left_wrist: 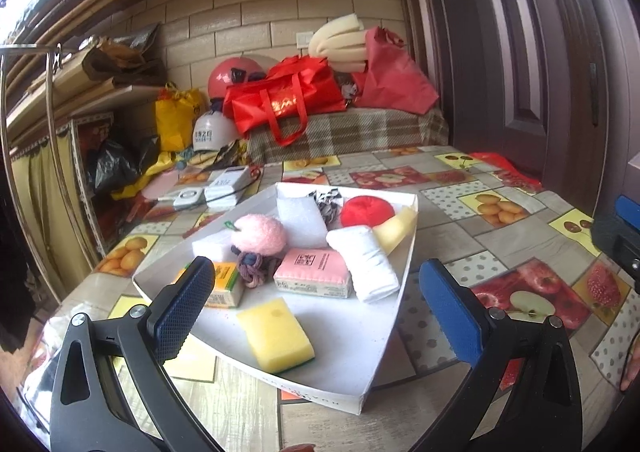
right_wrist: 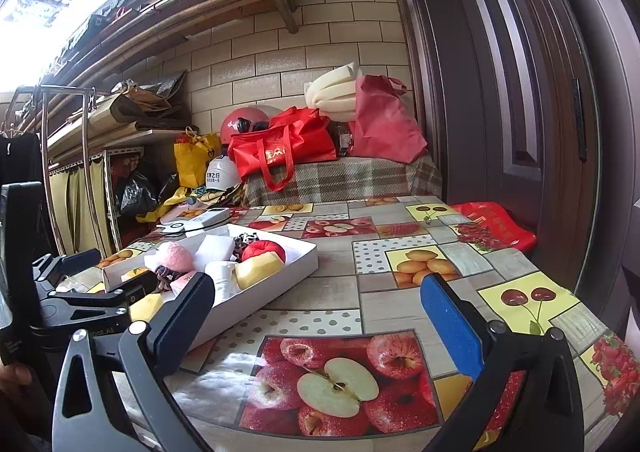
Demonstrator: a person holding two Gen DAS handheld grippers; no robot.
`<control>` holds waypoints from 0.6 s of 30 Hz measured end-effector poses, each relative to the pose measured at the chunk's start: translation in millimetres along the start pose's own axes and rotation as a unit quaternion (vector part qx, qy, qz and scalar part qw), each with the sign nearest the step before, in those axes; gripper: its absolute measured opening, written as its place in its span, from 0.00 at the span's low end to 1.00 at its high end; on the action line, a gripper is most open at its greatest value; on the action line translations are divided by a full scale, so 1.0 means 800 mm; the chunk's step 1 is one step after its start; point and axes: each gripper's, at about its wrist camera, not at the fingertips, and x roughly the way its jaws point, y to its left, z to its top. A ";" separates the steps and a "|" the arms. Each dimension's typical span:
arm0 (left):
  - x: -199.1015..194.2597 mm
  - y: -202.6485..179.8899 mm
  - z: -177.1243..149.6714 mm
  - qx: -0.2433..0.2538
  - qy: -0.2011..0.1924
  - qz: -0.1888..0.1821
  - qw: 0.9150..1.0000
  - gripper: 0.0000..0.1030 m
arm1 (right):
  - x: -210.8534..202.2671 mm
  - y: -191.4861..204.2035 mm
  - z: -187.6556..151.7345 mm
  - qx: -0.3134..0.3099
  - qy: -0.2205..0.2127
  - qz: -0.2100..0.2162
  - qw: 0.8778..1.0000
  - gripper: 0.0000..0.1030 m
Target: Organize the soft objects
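Note:
A shallow white box (left_wrist: 394,294) on the table holds several soft things: a yellow sponge (left_wrist: 275,335), a pink tissue pack (left_wrist: 314,273), a white rolled cloth (left_wrist: 365,262), a pink fluffy ball (left_wrist: 258,234), a red ball (left_wrist: 367,211), white foam (left_wrist: 301,216) and a purple knotted cord (left_wrist: 251,268). My left gripper (left_wrist: 316,310) is open and empty, just above the box's near corner, around the yellow sponge. My right gripper (right_wrist: 318,326) is open and empty over the bare tablecloth, to the right of the box (right_wrist: 280,276).
The table (right_wrist: 400,292) has a fruit-pattern cloth. White devices (left_wrist: 224,187) lie behind the box. A plaid-covered bench (left_wrist: 348,127) with red bags (left_wrist: 280,99) stands behind the table, a dark door (left_wrist: 540,51) to the right. A red bag (right_wrist: 496,230) lies off the table's far right edge.

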 end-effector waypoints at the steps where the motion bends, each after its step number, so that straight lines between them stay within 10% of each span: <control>1: -0.002 -0.004 0.000 0.009 -0.003 -0.005 1.000 1.00 | 0.002 0.000 0.001 0.000 0.001 0.000 1.000 1.00; 18: 0.001 -0.016 0.002 0.029 0.007 -0.002 1.000 1.00 | 0.004 0.003 0.001 0.000 0.006 0.001 1.000 1.00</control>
